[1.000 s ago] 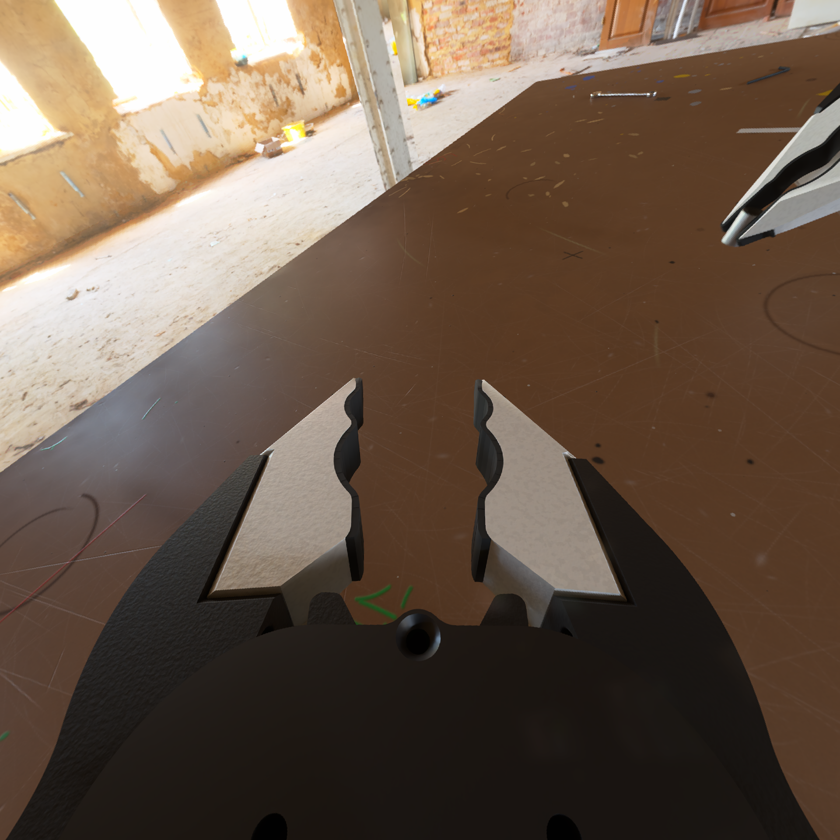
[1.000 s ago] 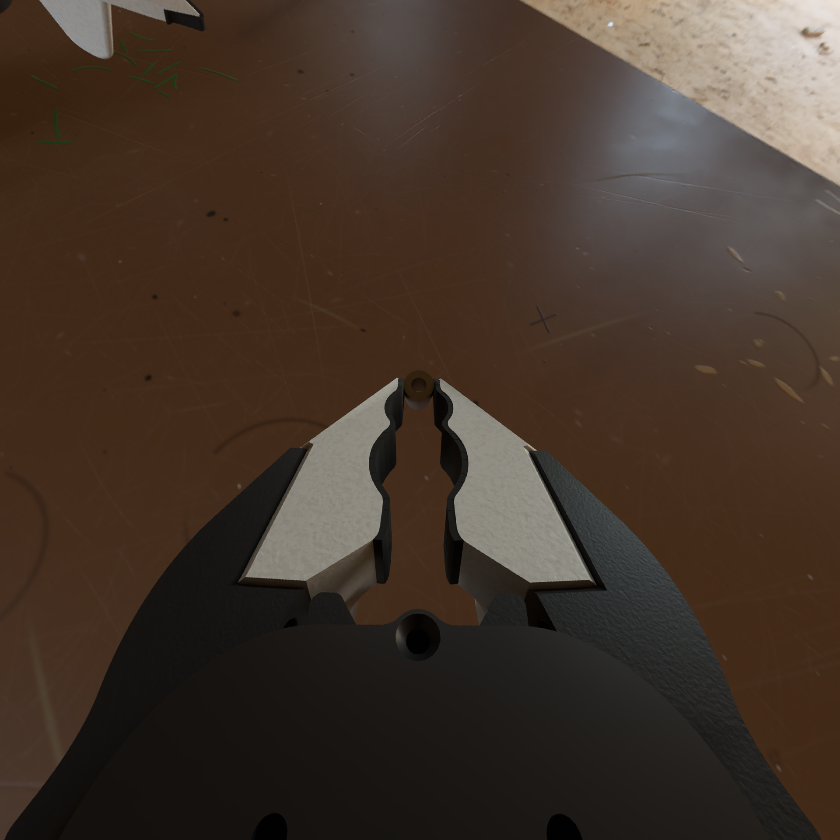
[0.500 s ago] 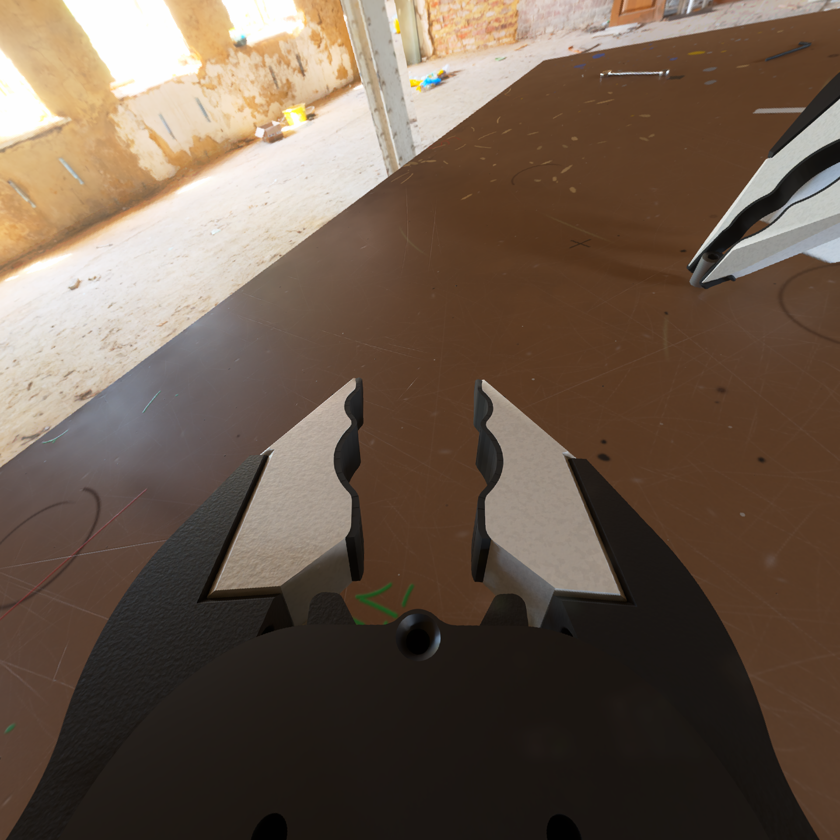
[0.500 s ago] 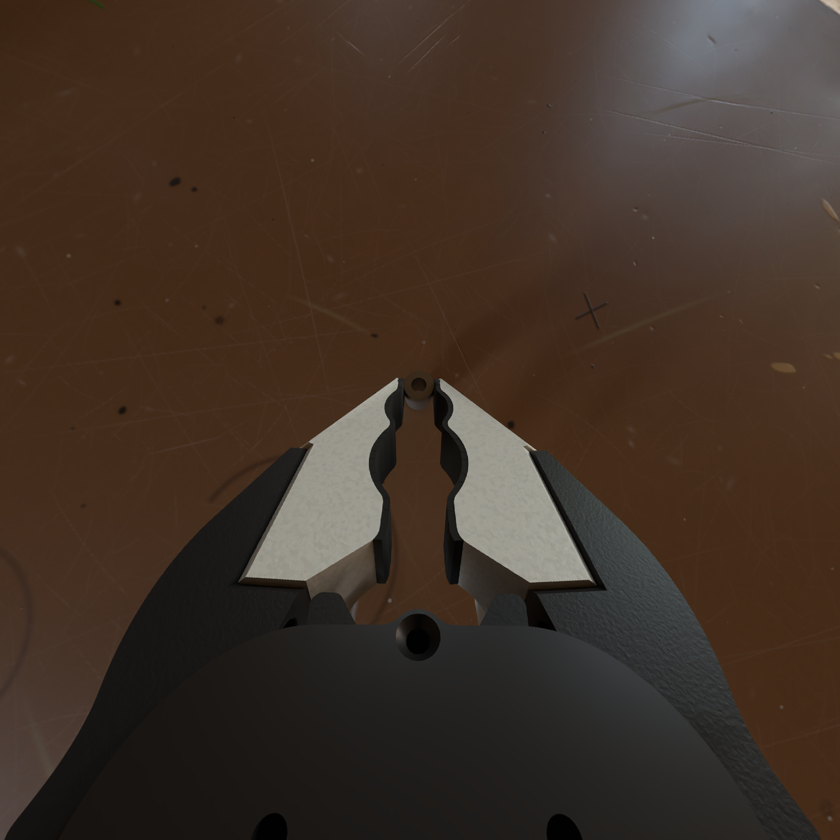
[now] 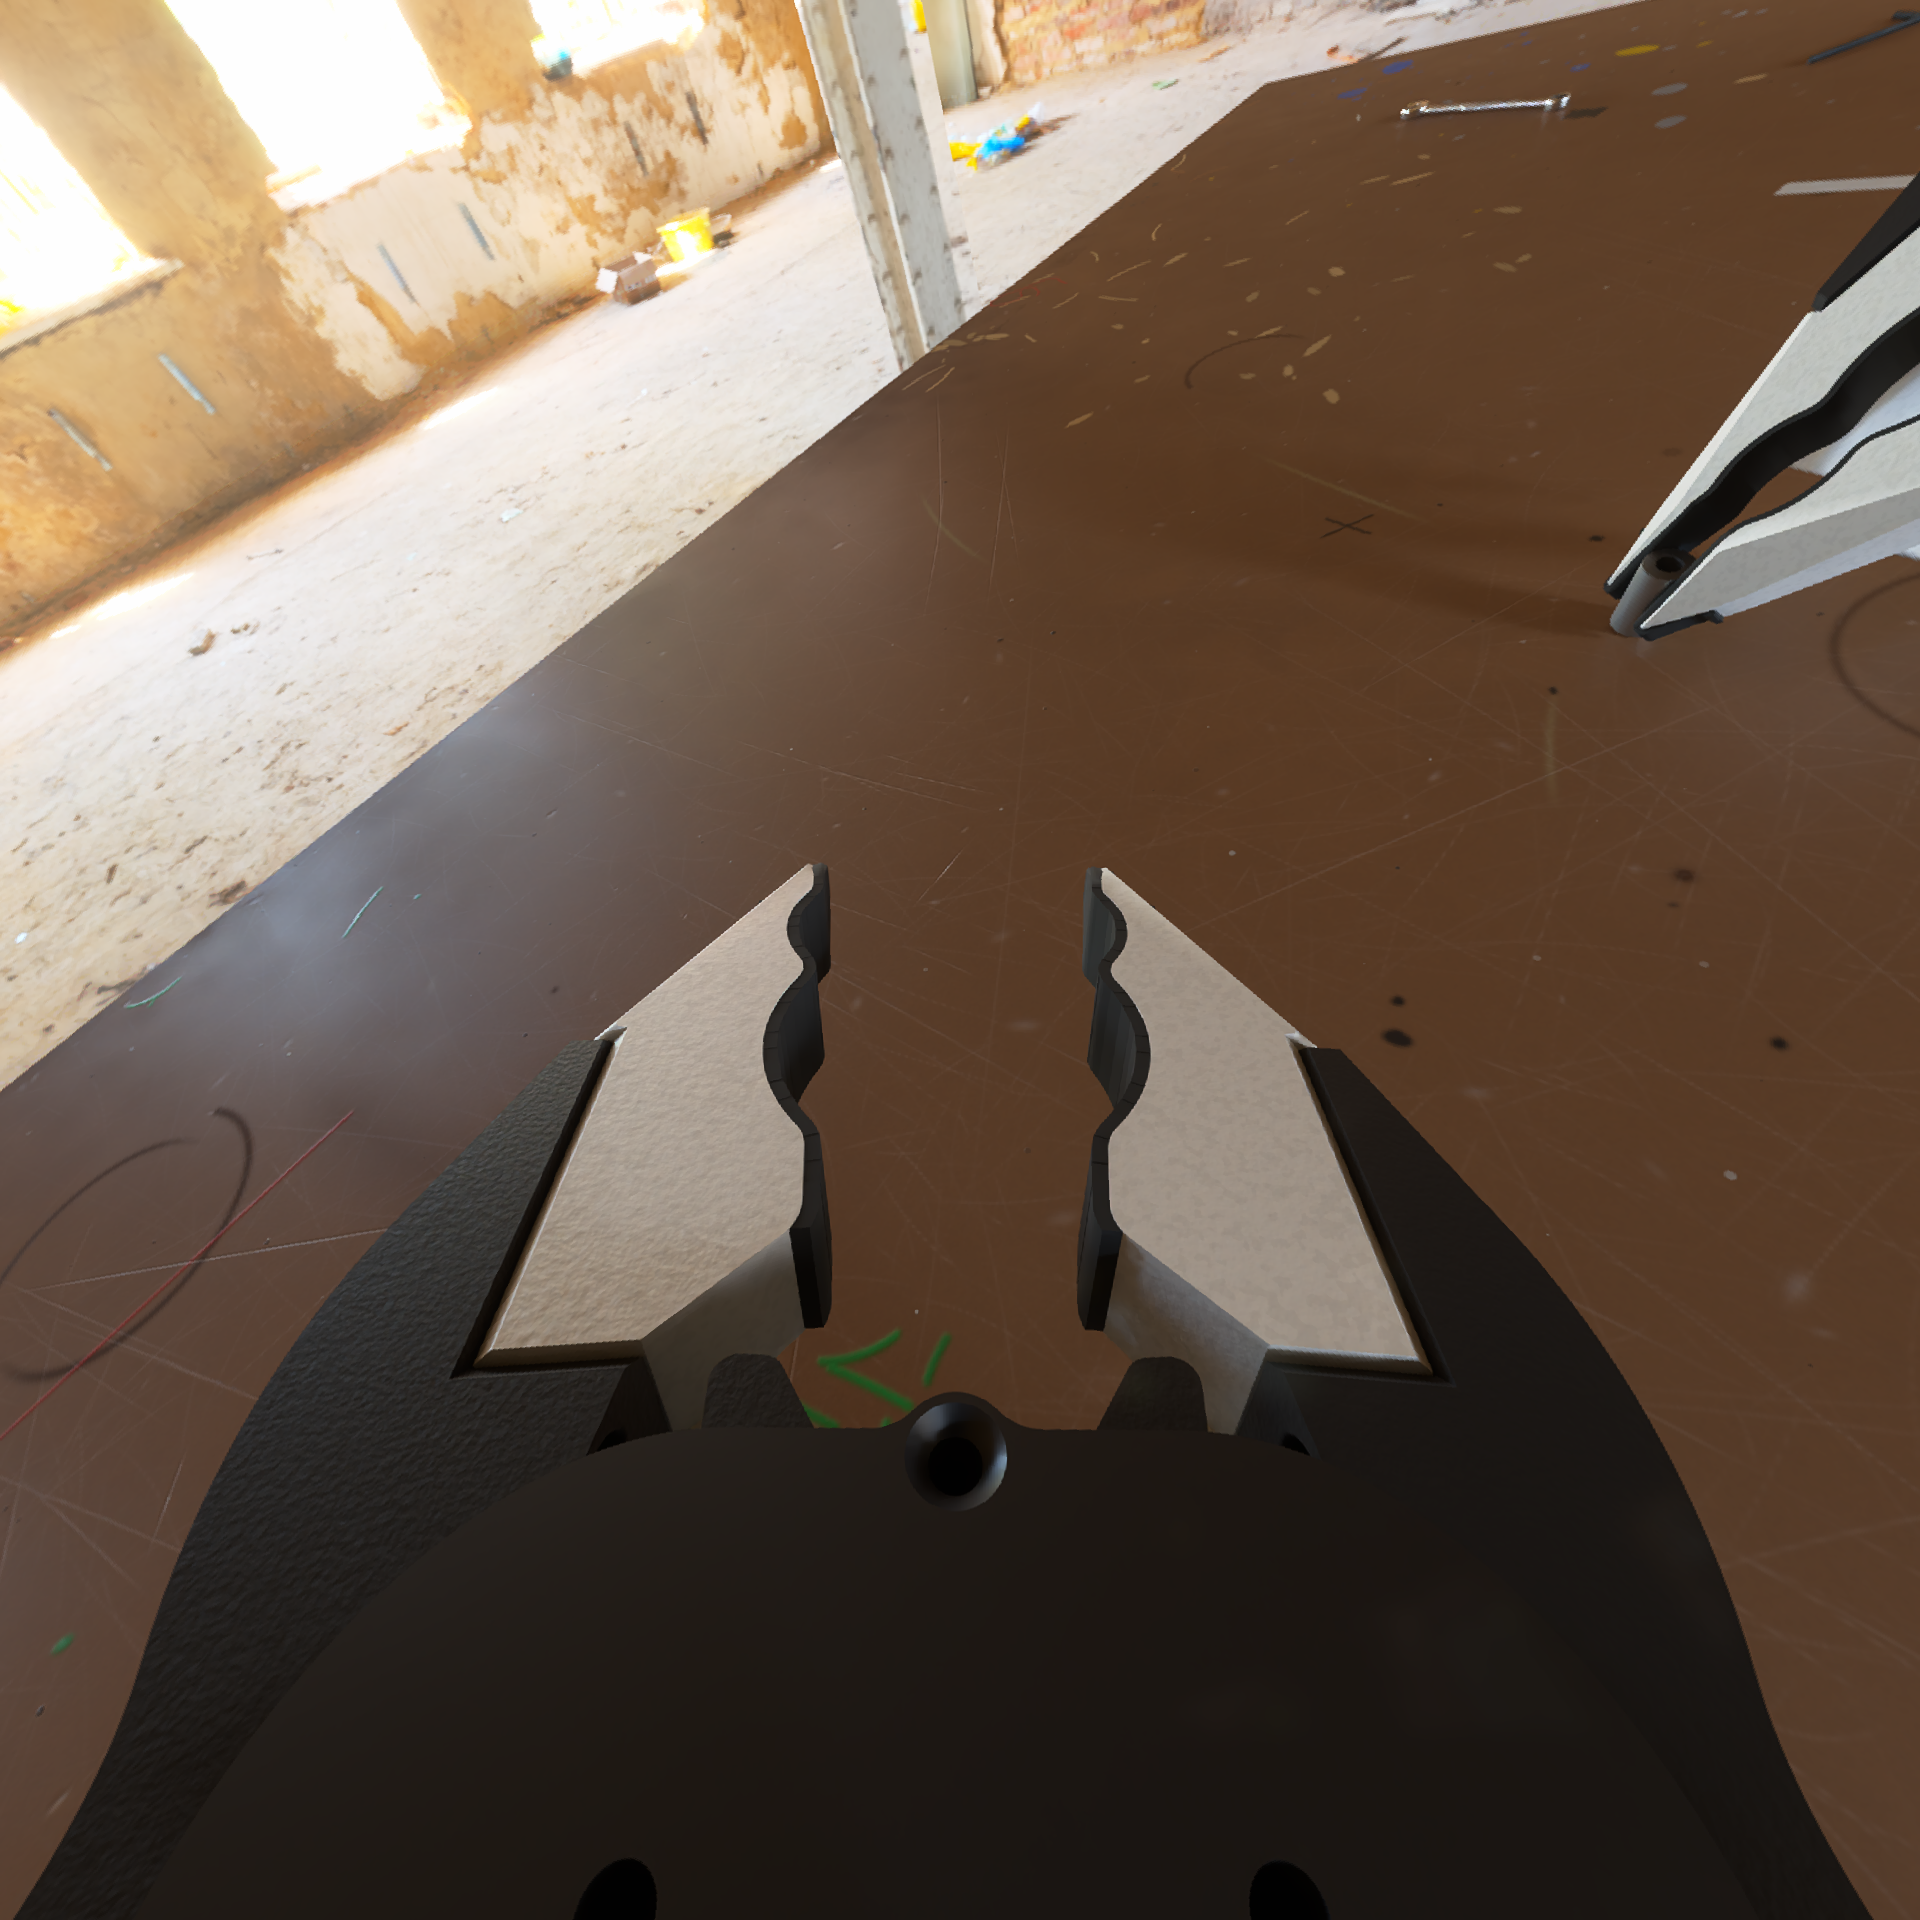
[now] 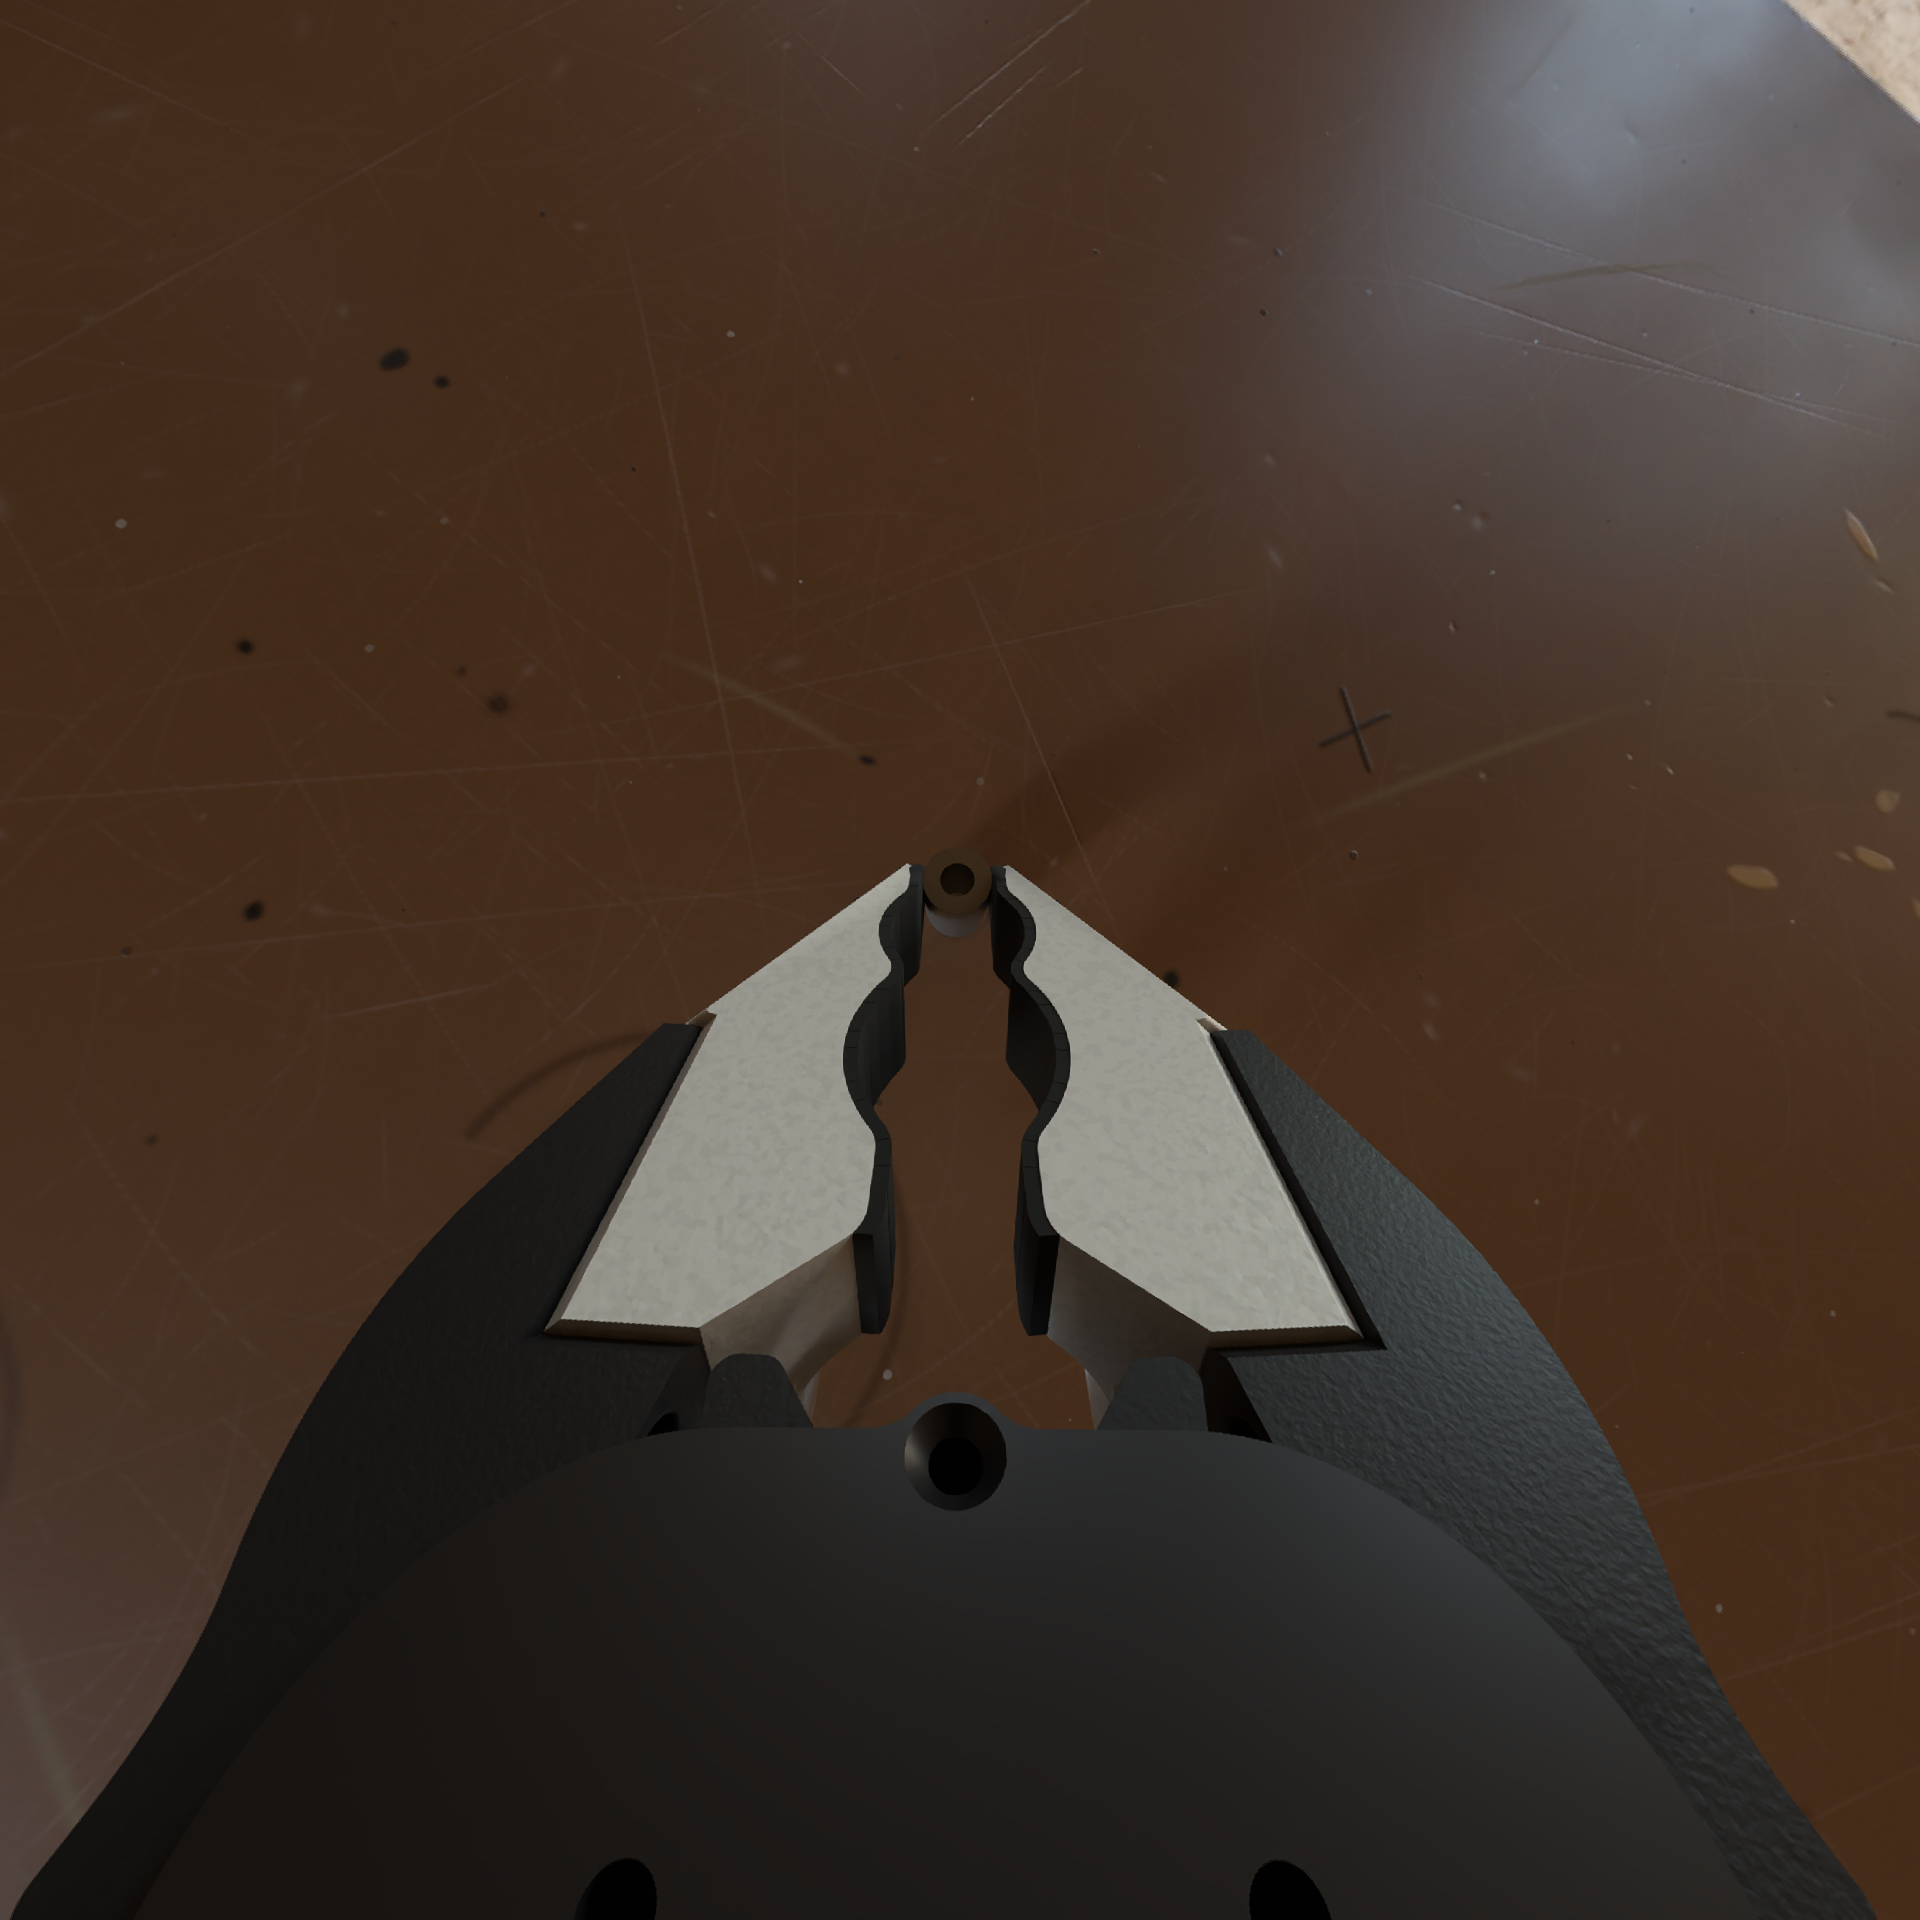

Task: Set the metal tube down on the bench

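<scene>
A short grey metal tube is pinched upright between the tips of my right gripper, which is shut on it just above the brown bench. In the left wrist view the right gripper comes in from the right edge, and the tube's lower end is at or very near the bench top; I cannot tell whether it touches. My left gripper is open and empty, low over the bench.
The bench's left edge drops to a sandy floor. A wrench lies at the far end of the bench. A white pillar stands beyond the edge. A small cross mark lies to the right of the tube.
My right gripper has come lower and nearer to the bench with the tube still held. The left gripper has stayed open and nearly still.
</scene>
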Robot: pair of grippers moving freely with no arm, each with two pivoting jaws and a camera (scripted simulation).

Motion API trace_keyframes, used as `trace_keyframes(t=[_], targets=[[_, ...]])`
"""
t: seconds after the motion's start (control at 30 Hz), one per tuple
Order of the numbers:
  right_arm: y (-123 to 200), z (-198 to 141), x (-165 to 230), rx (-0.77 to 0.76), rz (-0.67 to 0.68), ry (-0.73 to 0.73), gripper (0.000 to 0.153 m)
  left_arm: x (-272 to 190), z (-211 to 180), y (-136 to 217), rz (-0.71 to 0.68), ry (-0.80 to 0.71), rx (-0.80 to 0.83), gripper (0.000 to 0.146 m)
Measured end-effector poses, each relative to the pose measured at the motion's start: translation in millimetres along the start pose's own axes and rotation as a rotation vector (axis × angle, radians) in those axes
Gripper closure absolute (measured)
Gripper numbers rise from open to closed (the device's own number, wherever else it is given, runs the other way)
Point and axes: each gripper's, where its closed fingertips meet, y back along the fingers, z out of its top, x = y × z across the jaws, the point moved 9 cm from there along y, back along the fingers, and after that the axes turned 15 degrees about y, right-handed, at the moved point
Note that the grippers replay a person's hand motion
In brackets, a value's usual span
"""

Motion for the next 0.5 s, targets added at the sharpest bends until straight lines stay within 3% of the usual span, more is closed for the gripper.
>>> trace_keyframes(t=[0.17, 0.3, 0.4, 0.5], targets=[[14, 5, -2, -0.093, 0.016, -0.011, 0.137, 0, 0, 0, 0.003, -0.005, 0.003, 0.097], [74, 11, -24, -0.395, 0.153, -0.122, 0.133, 0, 0, 0, 0.001, 0.0, 0.0, 0.097], [132, -1, -64, -0.502, 0.048, -0.174, 0.133, 0, 0, 0, -0.003, -0.001, -0.001, 0.097], [173, -24, -113, -0.371, -0.193, -0.14, 0.133, -1, 0, 0, -0.007, -0.004, -0.002, 0.097]])
